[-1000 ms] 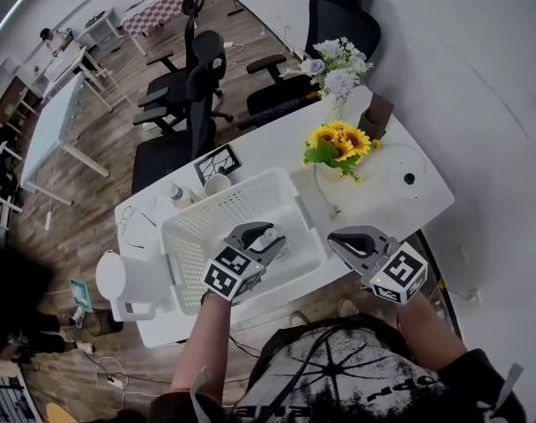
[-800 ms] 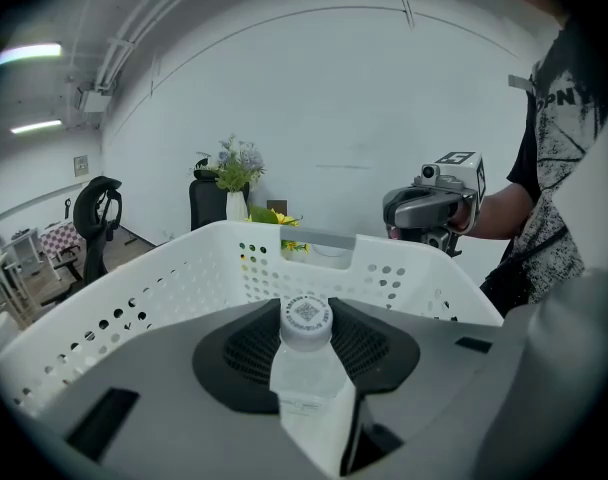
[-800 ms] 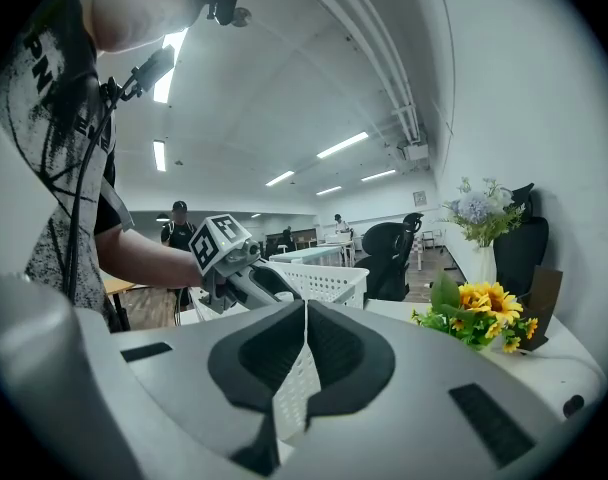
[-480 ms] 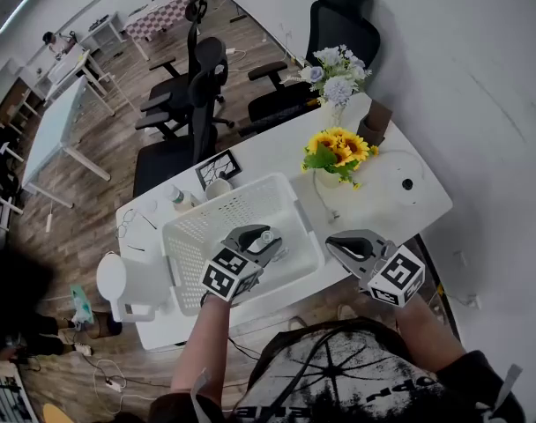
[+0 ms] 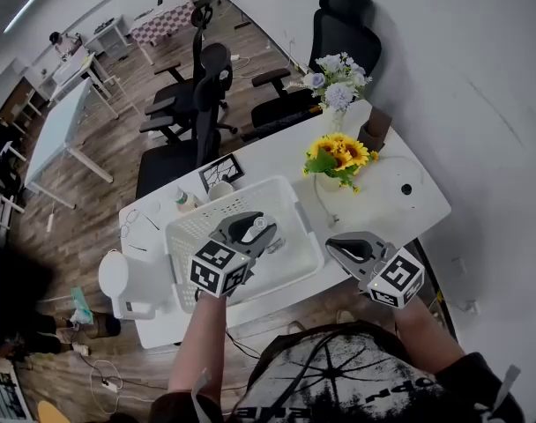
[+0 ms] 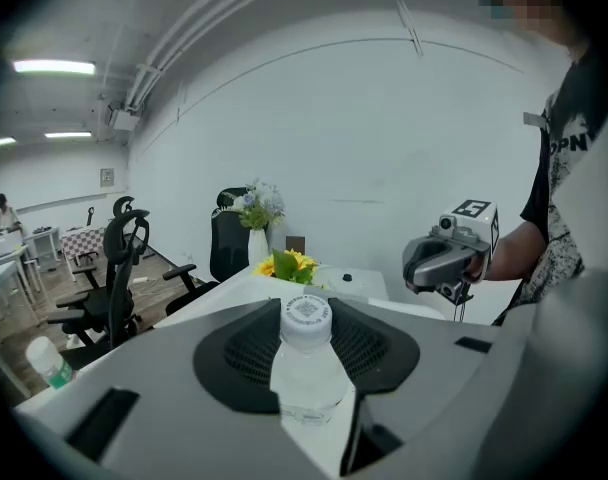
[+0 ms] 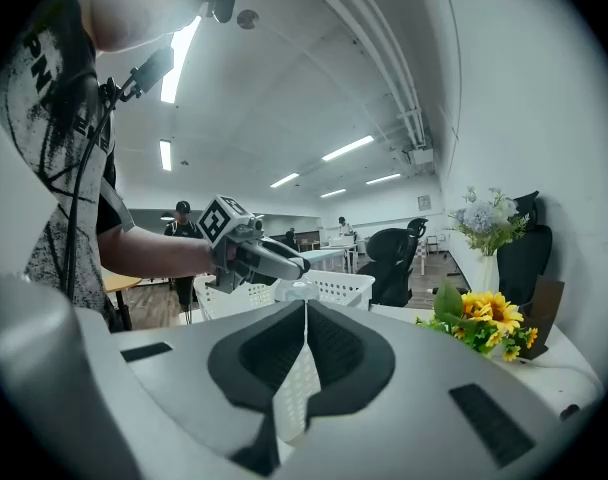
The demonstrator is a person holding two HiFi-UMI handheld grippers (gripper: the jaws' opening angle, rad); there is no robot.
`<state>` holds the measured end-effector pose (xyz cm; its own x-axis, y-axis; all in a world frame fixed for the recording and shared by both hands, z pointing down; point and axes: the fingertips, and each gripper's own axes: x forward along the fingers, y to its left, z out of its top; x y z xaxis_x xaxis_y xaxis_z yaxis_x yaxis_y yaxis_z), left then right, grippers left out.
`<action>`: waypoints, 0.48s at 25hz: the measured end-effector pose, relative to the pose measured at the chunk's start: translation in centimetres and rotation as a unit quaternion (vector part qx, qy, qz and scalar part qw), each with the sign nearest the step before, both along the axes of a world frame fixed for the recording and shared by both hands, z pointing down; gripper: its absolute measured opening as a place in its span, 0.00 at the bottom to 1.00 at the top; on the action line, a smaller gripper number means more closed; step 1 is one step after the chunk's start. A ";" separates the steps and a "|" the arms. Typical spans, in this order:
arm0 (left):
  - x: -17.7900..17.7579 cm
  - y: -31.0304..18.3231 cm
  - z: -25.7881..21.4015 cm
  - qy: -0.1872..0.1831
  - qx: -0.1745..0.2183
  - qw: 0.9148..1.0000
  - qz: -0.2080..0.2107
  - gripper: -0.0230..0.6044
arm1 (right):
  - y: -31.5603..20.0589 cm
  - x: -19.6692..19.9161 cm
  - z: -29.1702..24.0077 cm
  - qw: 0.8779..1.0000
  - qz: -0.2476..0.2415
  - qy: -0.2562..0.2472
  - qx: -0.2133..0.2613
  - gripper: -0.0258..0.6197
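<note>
Gripping a clear white-capped plastic bottle (image 6: 306, 353), left claw (image 5: 251, 229) hangs above white perforated basket (image 5: 249, 195).
Bottle's base hidden behind jaws; right claw (image 5: 340, 248) closed, empty, at near edge of white surface (image 5: 409, 203).

Sunflowers (image 5: 340, 151), pale flower vase (image 5: 337, 85) on white table (image 5: 272, 157); black chairs (image 5: 347, 29) behind.

Both forearms reach forward: left gripper (image 5: 249, 230) points toward 1 o'clock, fingers clamped on a bottle (image 6: 305, 353); right gripper (image 5: 343, 248) points toward 10 o'clock, fingers pressed together.
</note>
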<state>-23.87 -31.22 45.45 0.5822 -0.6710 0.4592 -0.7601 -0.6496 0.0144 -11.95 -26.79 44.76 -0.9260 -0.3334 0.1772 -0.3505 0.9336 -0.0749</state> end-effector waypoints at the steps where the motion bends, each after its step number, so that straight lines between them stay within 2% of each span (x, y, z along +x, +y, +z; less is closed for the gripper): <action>1: 0.0 -0.1 -0.7 0.003 0.006 1.000 -0.001 0.28 | 0.0 0.0 -0.1 1.000 0.001 0.000 0.001 0.08; 12: 0.0 -1.3 -7.5 0.043 0.062 0.997 -0.028 0.28 | -0.2 -0.9 -1.8 1.000 -0.007 -0.001 0.020 0.08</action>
